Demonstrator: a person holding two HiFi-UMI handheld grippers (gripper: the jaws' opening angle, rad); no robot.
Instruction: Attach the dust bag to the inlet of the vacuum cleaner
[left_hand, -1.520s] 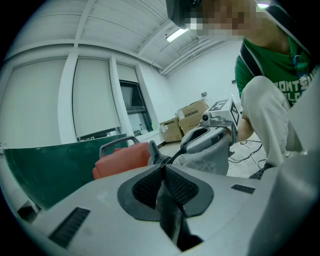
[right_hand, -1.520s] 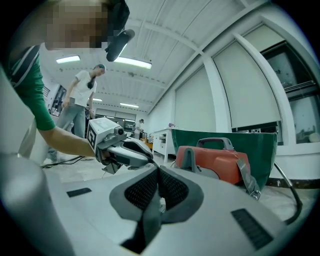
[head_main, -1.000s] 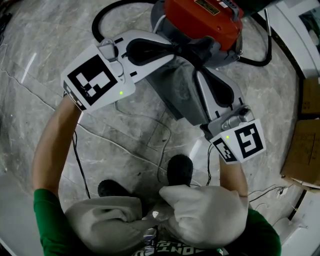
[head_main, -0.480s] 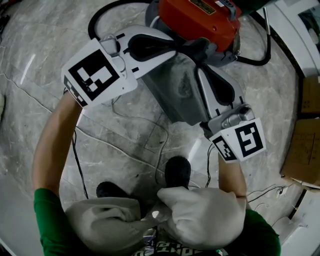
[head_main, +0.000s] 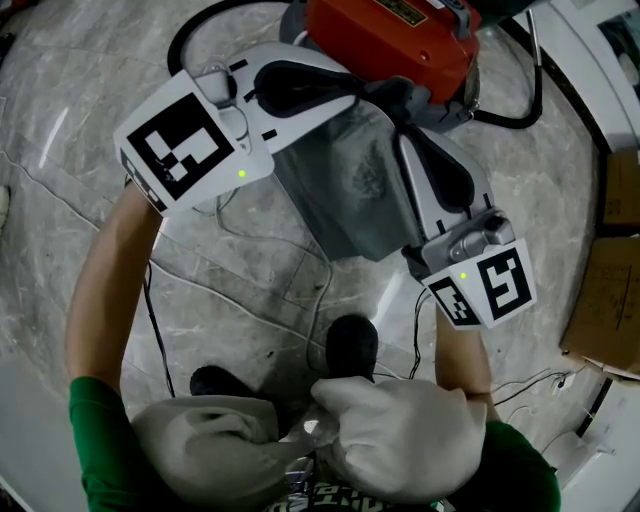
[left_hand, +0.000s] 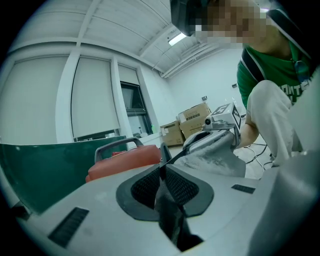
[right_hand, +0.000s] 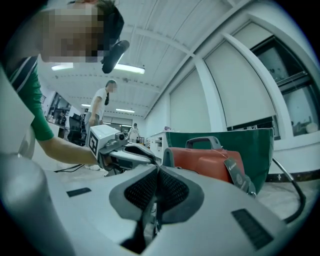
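The orange vacuum cleaner stands on the floor at the top of the head view. Below it hangs the grey dust bag, stretched between both grippers. My left gripper is shut on the bag's upper edge close to the vacuum. My right gripper is shut on the bag's right side. In the left gripper view the left gripper pinches a thin dark edge, and the bag runs to the right gripper. The right gripper view shows the right gripper shut beside the vacuum. The inlet is hidden.
A black hose loops at the vacuum's left. Thin cables lie across the marble floor. Cardboard boxes stand at the right edge. My shoes are just below the bag. A green bin stands behind the vacuum.
Both grippers keep their hold. The left gripper has shifted slightly left and up, and the bag now hangs spread wider between the two.
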